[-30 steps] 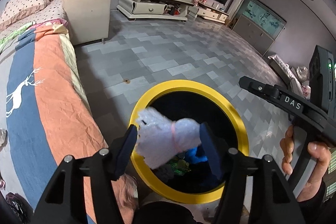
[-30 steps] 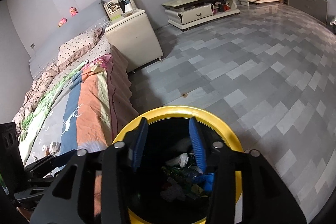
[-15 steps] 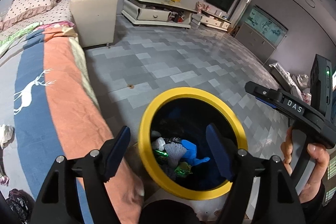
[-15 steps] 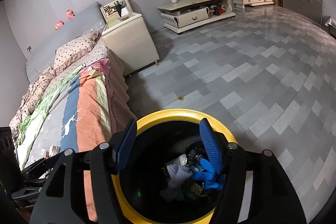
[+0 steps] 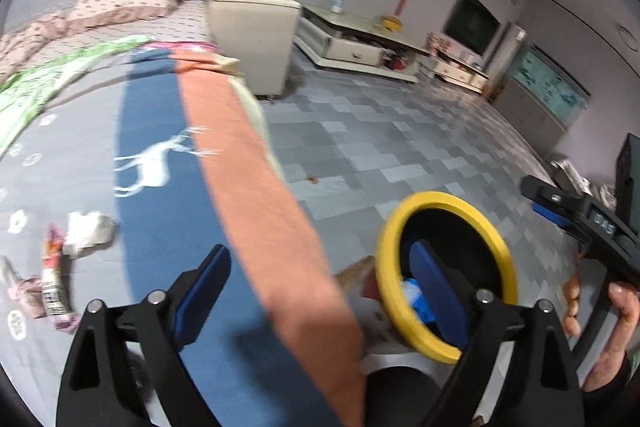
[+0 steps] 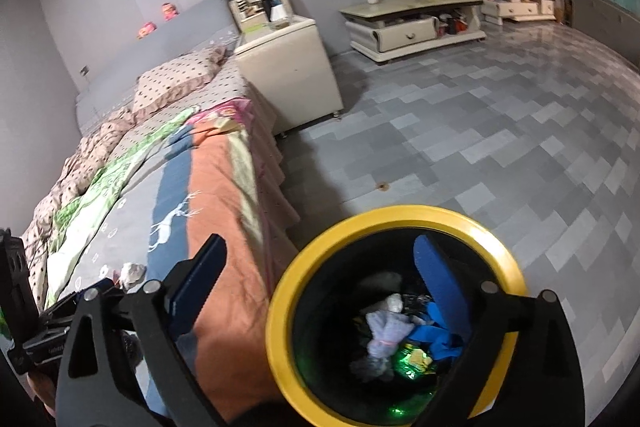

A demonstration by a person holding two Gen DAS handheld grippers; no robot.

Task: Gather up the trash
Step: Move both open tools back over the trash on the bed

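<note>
Grey floor tiles (image 6: 480,131) fill the far and right side of the room, wide and bare, so there is lots of room to move there. On the left is the big bed (image 5: 160,131) with its blue and orange cover. Its orange edge runs right down beside the bin, so there is not much room between the two.

Next comes the black bin with the yellow rim (image 6: 384,215), on the floor just beside the bed. It already has trash in it: a pale bundle tied with a pink band (image 6: 386,331), something blue and something shiny green. So part of the job looks done.

More trash is left on the bed, on the near left: a white crumpled paper (image 5: 88,231) and a long wrapper (image 5: 54,279) just beside it. More bits may lie past them, but they are too blurry to tell.

Now the claws. The left claw (image 5: 320,279) has just been opening and is spread wide over the bed edge, with nothing in it. The right claw (image 6: 324,279) has also just been opening. It is spread wide above the bin and holds nothing.

I think the paper and wrapper get picked up next.
</note>
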